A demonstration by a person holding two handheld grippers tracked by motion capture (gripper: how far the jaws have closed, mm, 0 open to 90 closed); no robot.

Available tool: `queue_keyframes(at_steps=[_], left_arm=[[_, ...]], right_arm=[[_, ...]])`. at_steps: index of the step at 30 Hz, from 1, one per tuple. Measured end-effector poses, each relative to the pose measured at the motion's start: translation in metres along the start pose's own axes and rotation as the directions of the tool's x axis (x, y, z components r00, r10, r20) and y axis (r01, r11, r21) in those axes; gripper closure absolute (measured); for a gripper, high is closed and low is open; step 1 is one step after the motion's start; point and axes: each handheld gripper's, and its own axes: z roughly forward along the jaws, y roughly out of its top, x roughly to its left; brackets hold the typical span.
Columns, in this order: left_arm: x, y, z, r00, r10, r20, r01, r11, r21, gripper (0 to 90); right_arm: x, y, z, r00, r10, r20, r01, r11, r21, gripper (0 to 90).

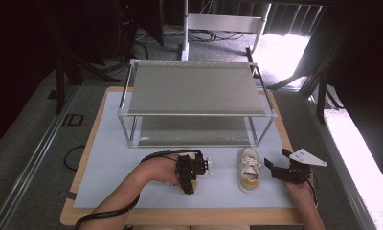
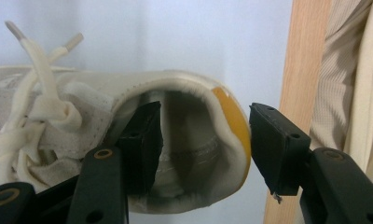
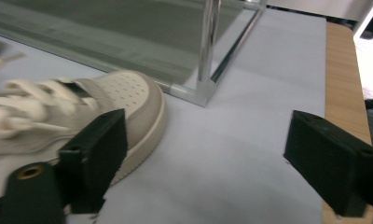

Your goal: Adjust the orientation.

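My left gripper (image 2: 205,122) has its jaws apart. One sits inside the opening of the first shoe (image 2: 128,93) and the other outside its yellow heel patch. The heel wall lies between them, and a clear gap remains on the outer side, so nothing is pinched. In the high view this left gripper (image 1: 187,175) is low over the mat (image 1: 118,177) with my hand wrapped around it, and it covers most of that shoe. The shoe's heel faces the near wooden edge of the table (image 2: 299,93), with my clothing just beyond.

My right gripper (image 3: 205,140) is spread wide with nothing between its jaws. One jaw is just beside the toe of the second shoe (image 3: 124,93); I cannot tell if they touch. From above, the second shoe (image 1: 249,170) lies toe toward the rack, between my two hands, with the right gripper (image 1: 277,162) close on its right.

The two-tier metal rack (image 1: 194,114) stands just beyond both shoes. Its corner post (image 3: 208,42) rises close behind the second shoe's toe, on the way to the lower shelf.
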Motion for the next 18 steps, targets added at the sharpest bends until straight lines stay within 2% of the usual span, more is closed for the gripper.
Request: queue_keyframes(at_steps=[1, 2, 4, 7, 8, 9, 10, 11, 13, 14, 18], left_arm=[[0.000, 0.000, 0.000, 1.0000, -0.006, 0.005, 0.006, 1.0000, 0.004, 44.7], [0.000, 0.000, 0.001, 1.0000, -0.001, 0.006, 0.001, 1.0000, 0.004, 44.6], [0.001, 0.000, 0.001, 0.9999, -0.003, 0.010, 0.003, 1.0000, 0.004, 44.4], [0.000, 0.001, 0.002, 0.9998, -0.008, 0.018, 0.008, 0.9999, 0.008, 43.3], [0.000, 0.001, 0.003, 0.9997, -0.010, 0.021, 0.010, 0.9999, 0.010, 43.1], [0.000, 0.001, 0.003, 0.9997, -0.010, 0.021, 0.010, 0.9999, 0.010, 42.6], [0.000, 0.002, 0.003, 0.9994, -0.017, 0.030, 0.016, 0.9998, 0.007, 41.4], [0.000, 0.002, 0.003, 0.9995, -0.015, 0.030, 0.014, 0.9998, 0.013, 41.3], [0.000, 0.002, 0.003, 0.9995, -0.015, 0.029, 0.014, 0.9998, 0.014, 41.3], [0.000, 0.002, 0.003, 0.9994, -0.014, 0.032, 0.013, 0.9997, 0.021, 41.4], [0.000, 0.003, 0.003, 0.9995, -0.011, 0.030, 0.011, 0.9995, 0.030, 41.6]], right_arm=[[-0.002, 0.002, -0.003, 0.9996, 0.006, -0.026, -0.006, 1.000, 0.002, 16.2], [-0.004, 0.005, -0.005, 0.9970, 0.019, -0.074, -0.018, 1.000, 0.016, 18.7], [-0.007, 0.012, -0.009, 0.9886, 0.027, -0.148, -0.022, 0.999, 0.034, 22.1], [-0.006, 0.019, -0.012, 0.9843, -0.003, -0.177, 0.015, 0.998, 0.067, 21.8], [-0.005, 0.023, -0.012, 0.9791, -0.005, -0.203, 0.024, 0.996, 0.090, 23.5], [-0.005, 0.023, -0.012, 0.9791, -0.005, -0.203, 0.024, 0.996, 0.090, 23.5], [-0.003, 0.031, -0.014, 0.9672, -0.031, -0.252, 0.064, 0.991, 0.121, 28.5], [-0.002, 0.034, -0.016, 0.9659, -0.047, -0.254, 0.079, 0.990, 0.116, 29.3], [0.002, 0.041, -0.021, 0.9557, -0.078, -0.284, 0.115, 0.987, 0.116, 30.4], [0.004, 0.045, -0.024, 0.9536, -0.098, -0.284, 0.136, 0.984, 0.114, 31.0], [0.014, 0.059, -0.032, 0.9246, -0.179, -0.336, 0.235, 0.963, 0.133, 31.6]])
